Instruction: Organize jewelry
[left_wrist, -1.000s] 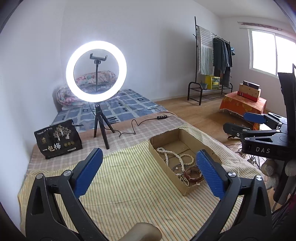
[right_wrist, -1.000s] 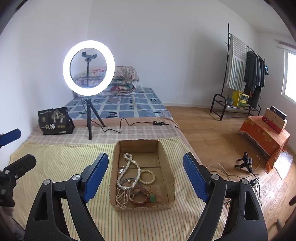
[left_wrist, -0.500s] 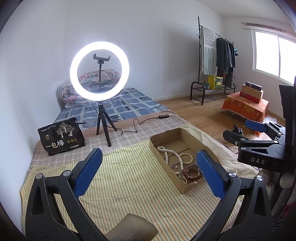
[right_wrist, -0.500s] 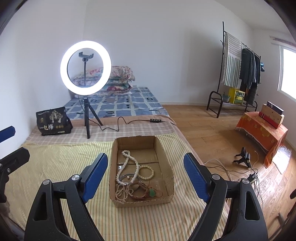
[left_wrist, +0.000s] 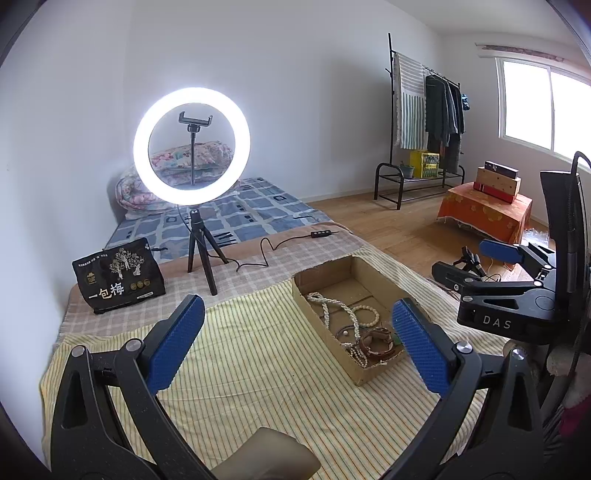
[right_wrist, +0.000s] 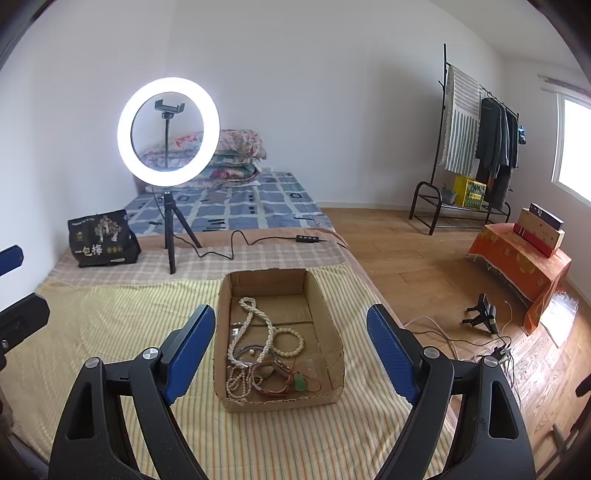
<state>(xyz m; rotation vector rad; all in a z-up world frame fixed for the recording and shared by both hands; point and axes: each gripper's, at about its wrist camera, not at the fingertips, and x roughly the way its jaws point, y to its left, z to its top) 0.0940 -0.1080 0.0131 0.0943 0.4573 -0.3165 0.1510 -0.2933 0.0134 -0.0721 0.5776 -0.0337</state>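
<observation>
A shallow cardboard box (right_wrist: 334, 334) lies on a yellow striped cloth (right_wrist: 110, 321) and holds a tangle of jewelry: a long pearl necklace (right_wrist: 255, 321), a cream bead bracelet (right_wrist: 288, 341), brown cords and a green pendant (right_wrist: 301, 384). The box also shows in the left wrist view (left_wrist: 310, 302). My right gripper (right_wrist: 291, 350) is open and empty, held above the box's near end. My left gripper (left_wrist: 295, 339) is open and empty, above the cloth to the left of the box. The right gripper's body (left_wrist: 513, 291) shows at the right of the left wrist view.
A lit ring light on a tripod (right_wrist: 168, 147) stands behind the cloth, its cable (right_wrist: 236, 251) trailing right. A black snack bag (right_wrist: 103, 240) sits at back left. A mattress lies behind; wooden floor, clothes rack (right_wrist: 476, 147) and orange-covered table (right_wrist: 517, 258) are to the right.
Both wrist views have drifted slightly, so the box and ring light sit a little further left. Both grippers stay open and empty.
</observation>
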